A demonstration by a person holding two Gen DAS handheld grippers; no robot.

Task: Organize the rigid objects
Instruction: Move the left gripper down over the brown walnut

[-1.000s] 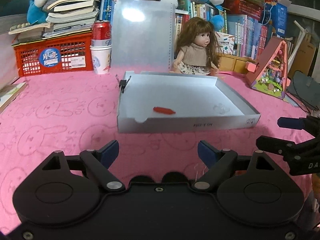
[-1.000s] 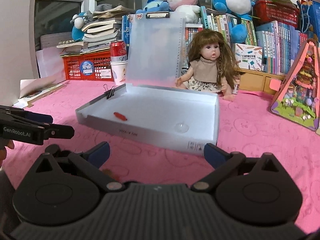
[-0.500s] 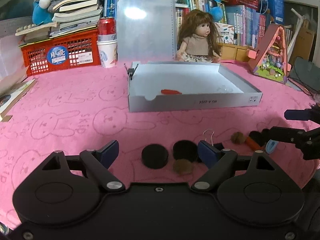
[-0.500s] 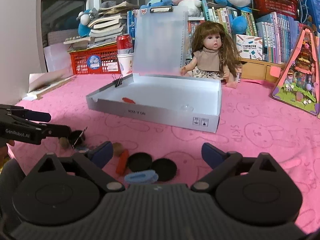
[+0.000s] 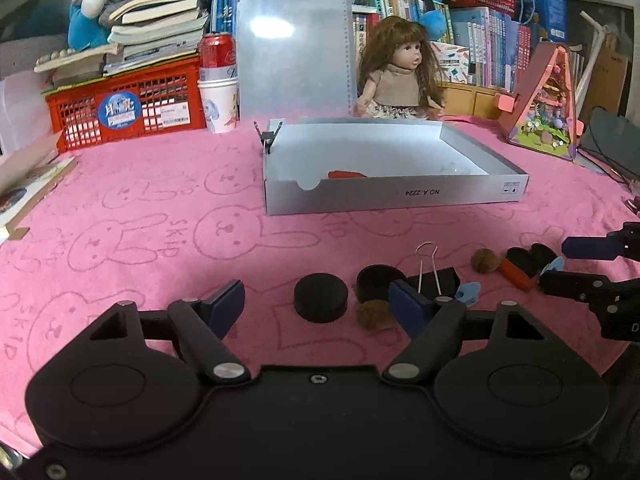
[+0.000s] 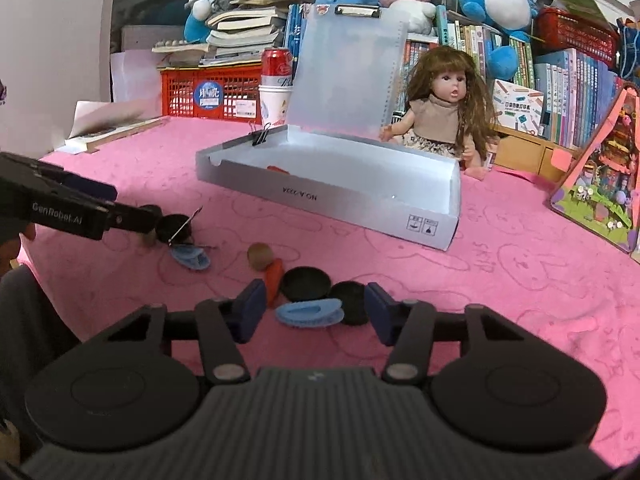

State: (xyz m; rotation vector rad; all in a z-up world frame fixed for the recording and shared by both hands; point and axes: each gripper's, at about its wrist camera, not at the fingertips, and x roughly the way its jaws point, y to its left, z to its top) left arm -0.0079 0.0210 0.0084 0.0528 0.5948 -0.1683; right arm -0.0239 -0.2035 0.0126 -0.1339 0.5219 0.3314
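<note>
Right wrist view is showing the right gripper (image 6: 314, 312) closing its fingers around a blue clip (image 6: 308, 313), not yet pressing it, with black caps (image 6: 306, 282) and an orange piece (image 6: 274, 278) just beside. The left gripper (image 5: 316, 306) is also closing, straddling a black puck (image 5: 320, 297) without gripping it. The small items are lying scattered on the pink desk (image 5: 160, 220) in front of the open white box (image 5: 394, 194), probably because it is serving as their collecting place; one red piece (image 5: 346, 174) is already lying inside.
</note>
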